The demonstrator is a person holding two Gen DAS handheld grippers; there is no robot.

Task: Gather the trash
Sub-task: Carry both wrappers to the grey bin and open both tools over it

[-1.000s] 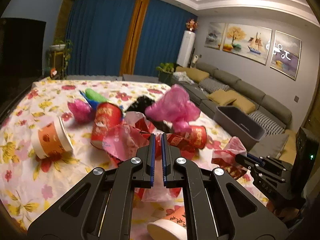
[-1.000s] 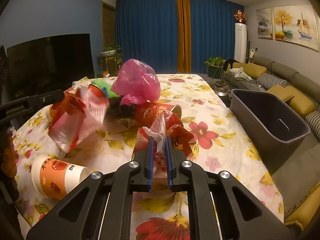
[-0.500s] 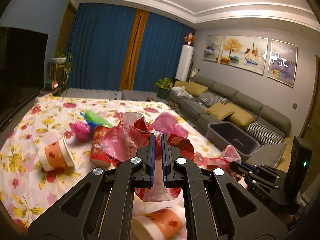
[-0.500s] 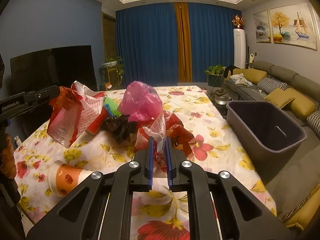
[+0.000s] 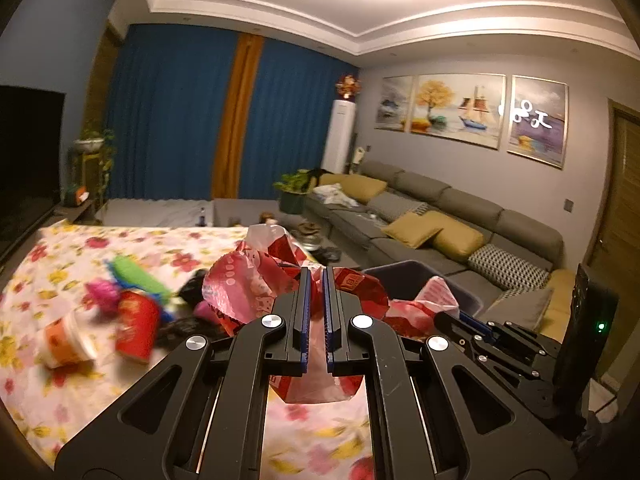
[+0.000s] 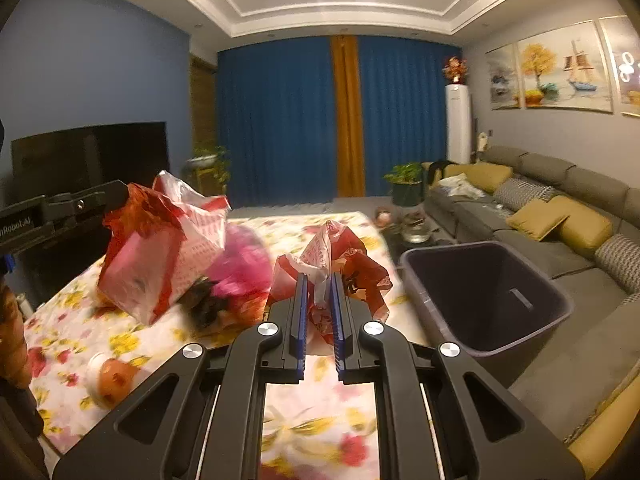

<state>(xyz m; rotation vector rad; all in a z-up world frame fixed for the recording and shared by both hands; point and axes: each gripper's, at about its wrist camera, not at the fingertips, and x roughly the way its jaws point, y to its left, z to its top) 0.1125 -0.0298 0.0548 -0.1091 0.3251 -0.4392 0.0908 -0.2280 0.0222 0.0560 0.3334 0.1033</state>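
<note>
We pinch one bag in each claw: left claw point(image 5: 316, 312) on left bag point(image 5: 248, 292), right claw point(image 6: 318, 314) on right bag point(image 6: 352, 272), both lifted off desk point(image 6: 320, 400) to clear bin point(image 6: 480, 296) rim.

Grey sofa point(image 6: 560, 196) with yellow cushions point(image 6: 536, 216), blue curtains point(image 6: 280, 120)

A crumpled red-and-white bag point(image 6: 338, 258) was clamped in the right gripper point(image 6: 319, 312), above the floral tablecloth point(image 6: 316, 412), beside a dark bin point(image 6: 486, 296).
</note>
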